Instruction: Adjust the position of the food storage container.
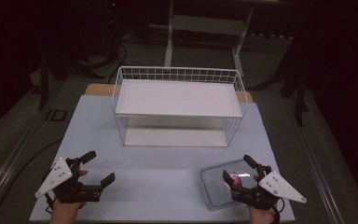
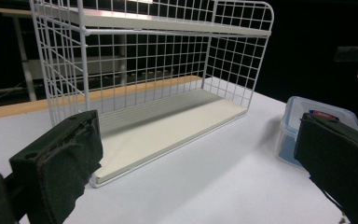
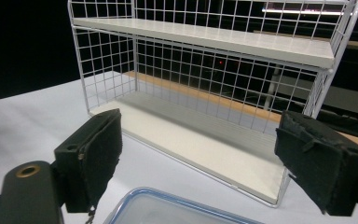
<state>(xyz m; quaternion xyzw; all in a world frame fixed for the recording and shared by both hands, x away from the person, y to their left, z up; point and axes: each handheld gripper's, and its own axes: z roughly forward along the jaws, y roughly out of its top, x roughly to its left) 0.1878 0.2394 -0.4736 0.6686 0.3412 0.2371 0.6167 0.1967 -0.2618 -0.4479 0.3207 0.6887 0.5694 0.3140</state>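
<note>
1. Lidded plastic container [image 1: 223, 186] resting on the pale surface [image 1: 168, 163] at the near right, well apart from the wire rack [image 1: 177, 107] at the far middle.
2. Right claw [image 1: 235, 169] hovering above the container with jaws spread wide, pads pressing on nothing; container rim visible just below the jaws in the right gripper view [image 3: 177, 207].
3. Left claw [image 1: 100, 167] at the near left, jaws likewise spread, nothing between them; container off to the right in the left gripper view [image 2: 303, 126].
4. Something reddish on or under the lid, possibly a label; too dim to tell.
5. Both rack shelves bare: upper shelf [image 3: 223, 39] and lower shelf [image 3: 205, 144].
6. Progress judged as barely begun: container not yet gripped, not yet lifted, no placement made.
7. Left to do, by appearance: closing on the container, carrying it to the rack, setting it on a shelf.
</note>
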